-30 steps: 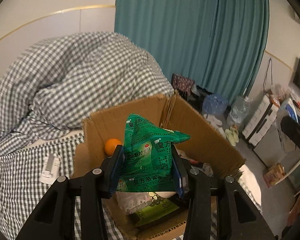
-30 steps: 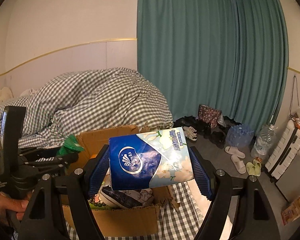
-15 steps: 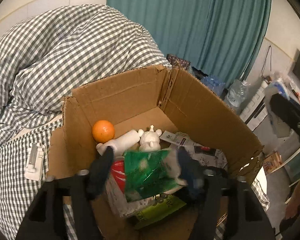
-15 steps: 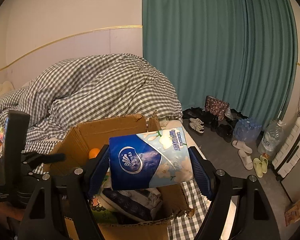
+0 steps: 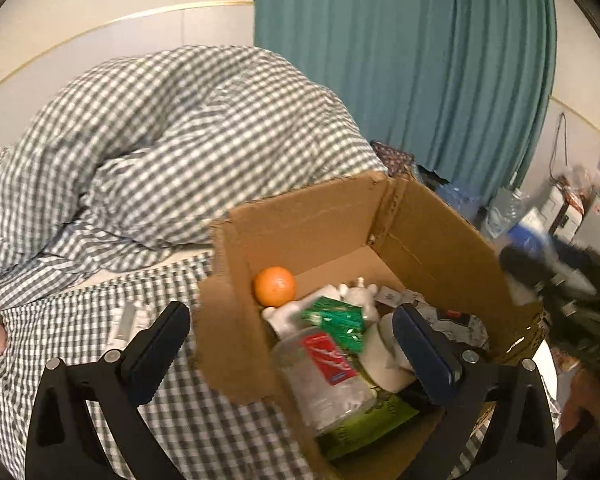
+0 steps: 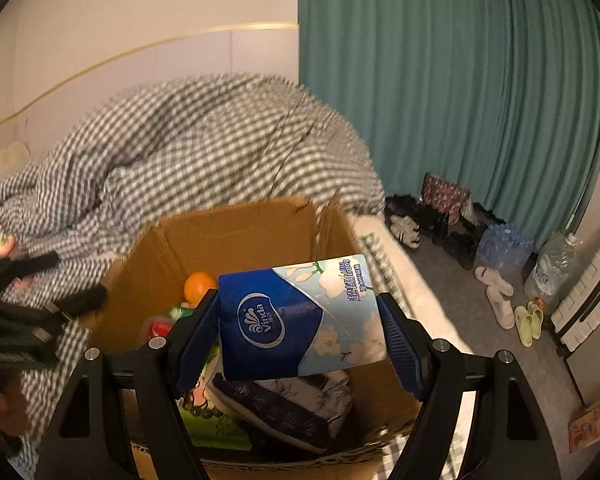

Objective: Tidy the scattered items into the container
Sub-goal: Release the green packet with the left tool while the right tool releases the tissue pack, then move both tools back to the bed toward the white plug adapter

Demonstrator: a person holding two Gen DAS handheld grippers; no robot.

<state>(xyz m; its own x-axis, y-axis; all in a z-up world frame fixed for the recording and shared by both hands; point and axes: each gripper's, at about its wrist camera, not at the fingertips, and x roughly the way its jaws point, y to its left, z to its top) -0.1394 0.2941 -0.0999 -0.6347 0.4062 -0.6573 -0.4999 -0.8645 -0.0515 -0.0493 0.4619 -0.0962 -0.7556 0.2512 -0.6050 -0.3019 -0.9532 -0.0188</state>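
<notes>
Green medicine packet (image 5: 334, 322), released half a second ago, is now lying inside the cardboard box (image 5: 432, 236); left tongs (image 5: 294, 354) are standing apart, empty. Right tongs (image 6: 300, 340) are keeping the tissue pack (image 6: 300, 316) clamped above the box, awaiting deposit.

Left claw (image 5: 292, 344): 1 s ago I pinched the green packet; now my fingers are spread wide and bare.
Green packet (image 5: 336, 320): dropped into the cardboard box (image 5: 300, 224), lying beside the orange (image 5: 275, 286).
Right claw (image 6: 300, 336): moved closer over the box.
</notes>
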